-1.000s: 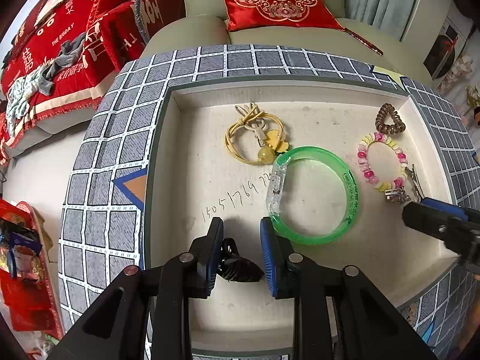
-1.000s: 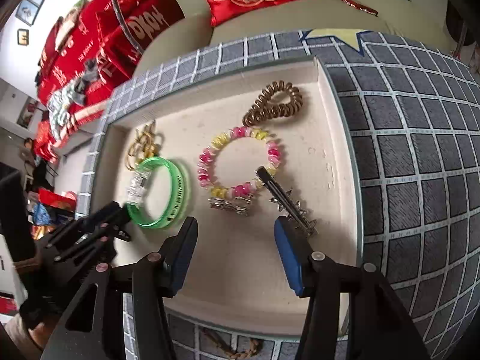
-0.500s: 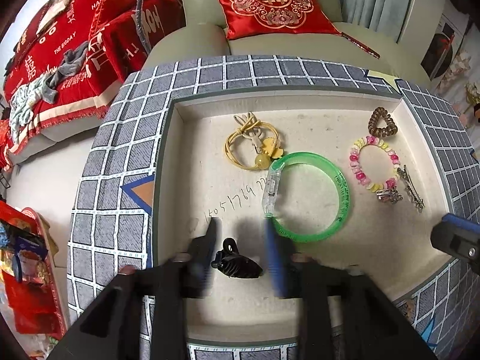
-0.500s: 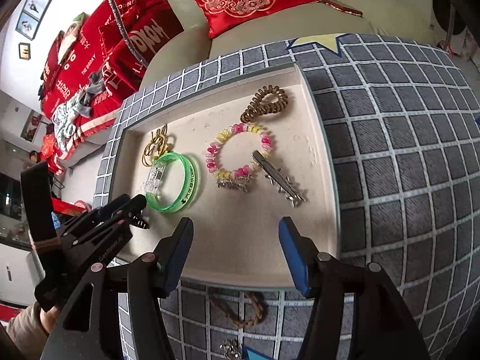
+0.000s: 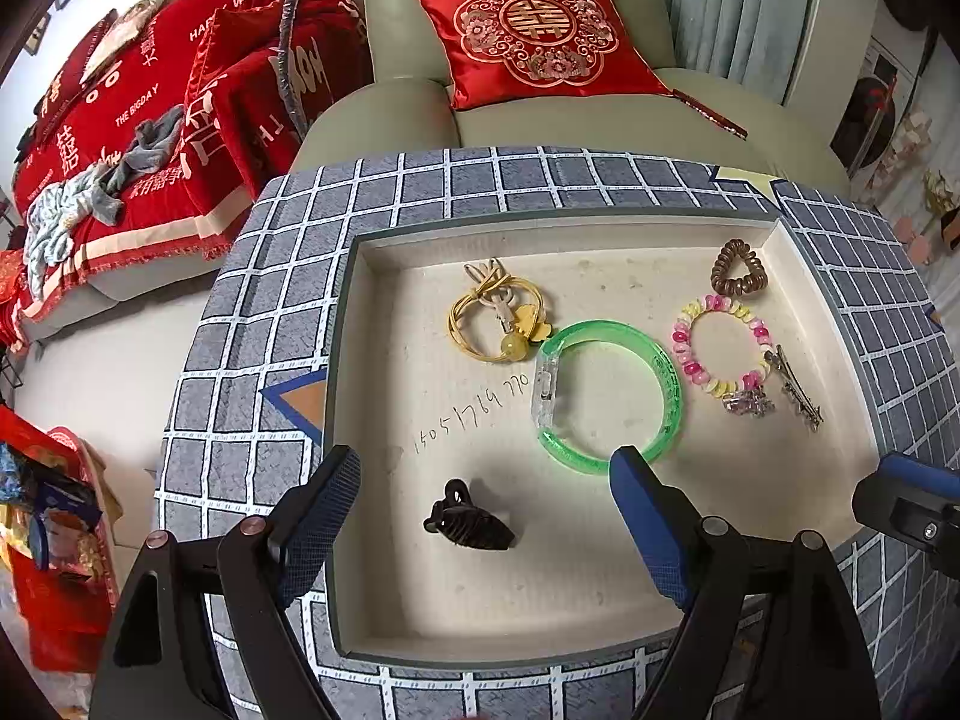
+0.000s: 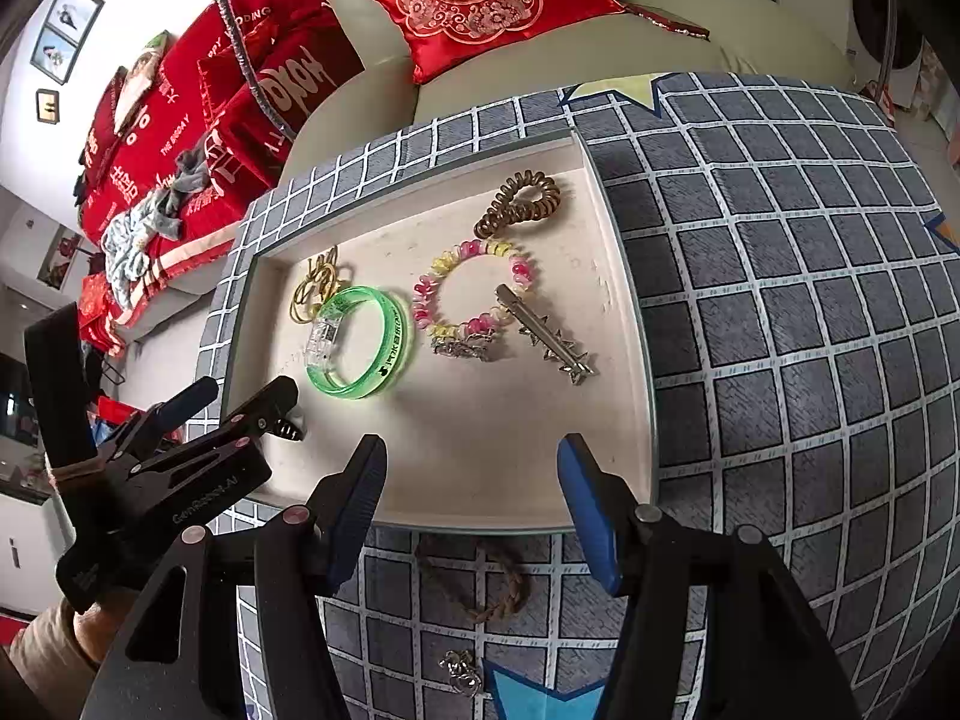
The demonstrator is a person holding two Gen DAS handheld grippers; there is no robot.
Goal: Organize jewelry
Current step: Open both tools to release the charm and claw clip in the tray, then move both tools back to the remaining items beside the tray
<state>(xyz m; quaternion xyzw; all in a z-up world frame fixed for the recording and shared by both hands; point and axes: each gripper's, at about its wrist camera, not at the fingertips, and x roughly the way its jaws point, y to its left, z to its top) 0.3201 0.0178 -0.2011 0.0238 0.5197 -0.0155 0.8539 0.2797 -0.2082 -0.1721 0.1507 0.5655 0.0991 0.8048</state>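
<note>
Left gripper (image 5: 483, 516) now spread wide, backed off; black claw clip (image 5: 469, 525) lies free, lower centre of tray (image 5: 360, 630). Right gripper (image 6: 471, 501) wide, empty; braided band (image 6: 480, 582) directly below it, nearest, off-tray.

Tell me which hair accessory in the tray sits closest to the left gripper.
The black claw clip, lying alone between the open left gripper's fingers; the others sit farther back.

Both wrist views look down, close, sharing the tray (image 5: 345, 360); left view nearer
</note>
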